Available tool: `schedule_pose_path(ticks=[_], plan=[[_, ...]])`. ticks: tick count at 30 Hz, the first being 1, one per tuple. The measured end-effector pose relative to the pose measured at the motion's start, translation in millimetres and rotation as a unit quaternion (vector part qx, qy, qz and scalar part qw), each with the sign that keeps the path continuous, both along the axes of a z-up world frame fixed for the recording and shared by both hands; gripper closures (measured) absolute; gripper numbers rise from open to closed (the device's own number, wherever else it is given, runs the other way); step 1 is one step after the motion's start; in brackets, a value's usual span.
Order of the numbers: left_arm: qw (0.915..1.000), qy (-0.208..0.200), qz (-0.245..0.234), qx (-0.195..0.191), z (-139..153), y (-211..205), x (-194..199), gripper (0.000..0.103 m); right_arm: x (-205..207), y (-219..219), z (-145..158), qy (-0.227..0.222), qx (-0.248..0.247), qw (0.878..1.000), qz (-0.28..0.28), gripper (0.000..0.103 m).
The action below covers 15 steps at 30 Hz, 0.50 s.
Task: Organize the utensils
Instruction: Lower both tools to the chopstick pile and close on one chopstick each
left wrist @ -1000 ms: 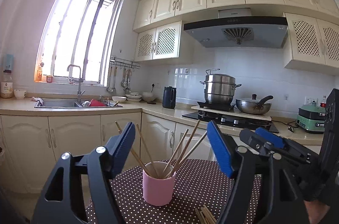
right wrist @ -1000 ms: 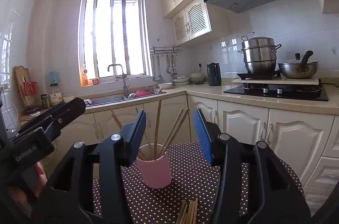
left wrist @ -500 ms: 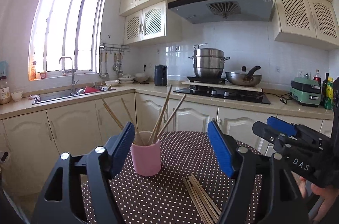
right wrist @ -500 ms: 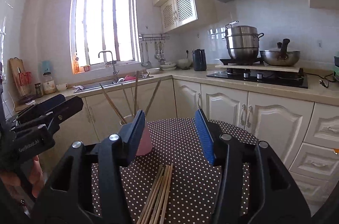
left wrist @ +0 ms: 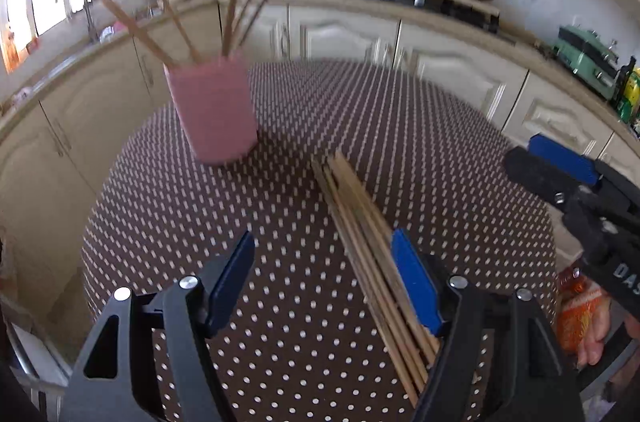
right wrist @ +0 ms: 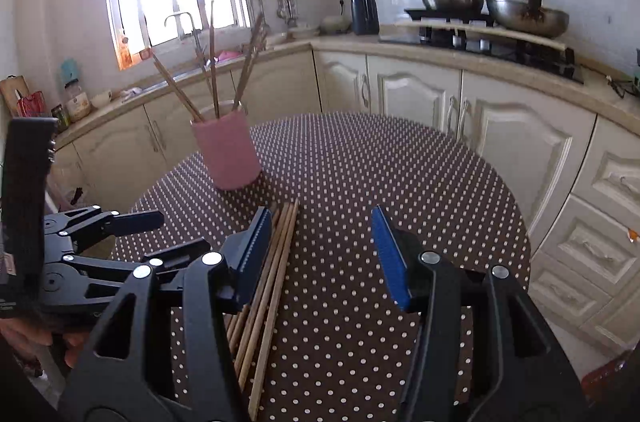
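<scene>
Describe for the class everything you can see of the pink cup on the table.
The pink cup is plain and matte, with no handle, open at the top and narrowing slightly toward its base. It stands upright on the dotted tablecloth, near the table's far edge. Several wooden chopsticks stand in it, fanning out over the rim. A loose bundle of sticks lies nearer the cameras, apart from it. No claw touches it.

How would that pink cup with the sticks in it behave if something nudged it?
The pink cup looks tall and narrow, and its chopsticks lean far above the rim, so it may tip easily. On the dotted tablecloth it would probably drag rather than slide.
</scene>
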<state>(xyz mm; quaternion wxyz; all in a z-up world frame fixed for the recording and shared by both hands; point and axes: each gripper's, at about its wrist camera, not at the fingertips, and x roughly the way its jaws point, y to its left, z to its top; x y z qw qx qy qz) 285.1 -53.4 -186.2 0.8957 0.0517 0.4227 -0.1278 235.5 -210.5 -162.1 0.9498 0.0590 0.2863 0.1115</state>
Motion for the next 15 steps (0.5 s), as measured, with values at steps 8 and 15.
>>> schedule_pose_path(ticks=[8, 15], plan=[[0.9954, 0.092, 0.024, -0.005, -36.8, 5.5, 25.0, 0.033, 18.5, -2.1, -23.4, 0.076, -0.005, 0.997, 0.006, 0.049], [0.9940, 0.107, 0.024, 0.012, -47.0, -6.1, 33.0, 0.033, 24.6, -3.4, -33.6, 0.102, -0.005, 0.995, 0.009, 0.049]])
